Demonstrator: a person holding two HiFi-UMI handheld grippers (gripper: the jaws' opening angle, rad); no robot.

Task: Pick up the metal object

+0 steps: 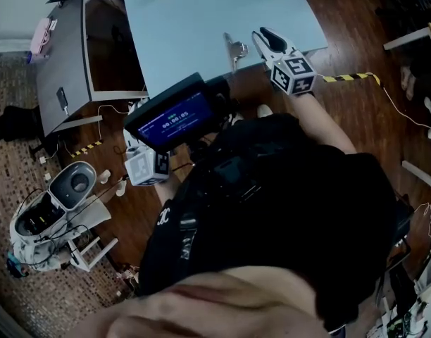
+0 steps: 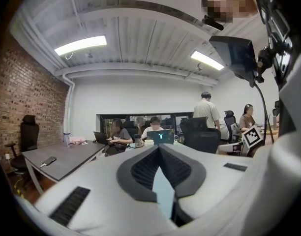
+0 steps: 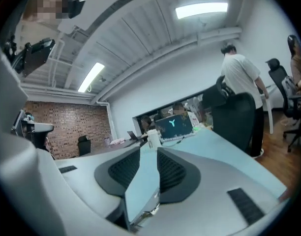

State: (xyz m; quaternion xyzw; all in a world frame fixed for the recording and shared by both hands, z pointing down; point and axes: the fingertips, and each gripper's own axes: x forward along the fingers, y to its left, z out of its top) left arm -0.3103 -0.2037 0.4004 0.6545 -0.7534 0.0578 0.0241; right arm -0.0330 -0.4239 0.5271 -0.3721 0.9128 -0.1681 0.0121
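Observation:
The metal object [image 1: 234, 49], a small shiny hinged piece, lies on the pale blue table [image 1: 201, 20] close to its near edge. My right gripper [image 1: 264, 34] hovers just right of it, its marker cube [image 1: 294, 74] over the table's edge. In the right gripper view its jaws [image 3: 149, 154] stand apart, and a shiny bit of metal [image 3: 146, 214] shows at the low end of the gap with no pad pressing on it. My left gripper [image 1: 146, 167] hangs low beside the person's body, off the table. In its own view its fingertips [image 2: 159, 150] touch, with nothing held.
A grey desk [image 1: 64, 62] with a phone [image 1: 62, 98] stands left of the table. A lit screen [image 1: 177, 118] sits in front of the person's chest. Yellow-black tape [image 1: 349, 77] marks the wooden floor. A white device [image 1: 71, 185] and cables lie lower left. Several people sit at desks beyond.

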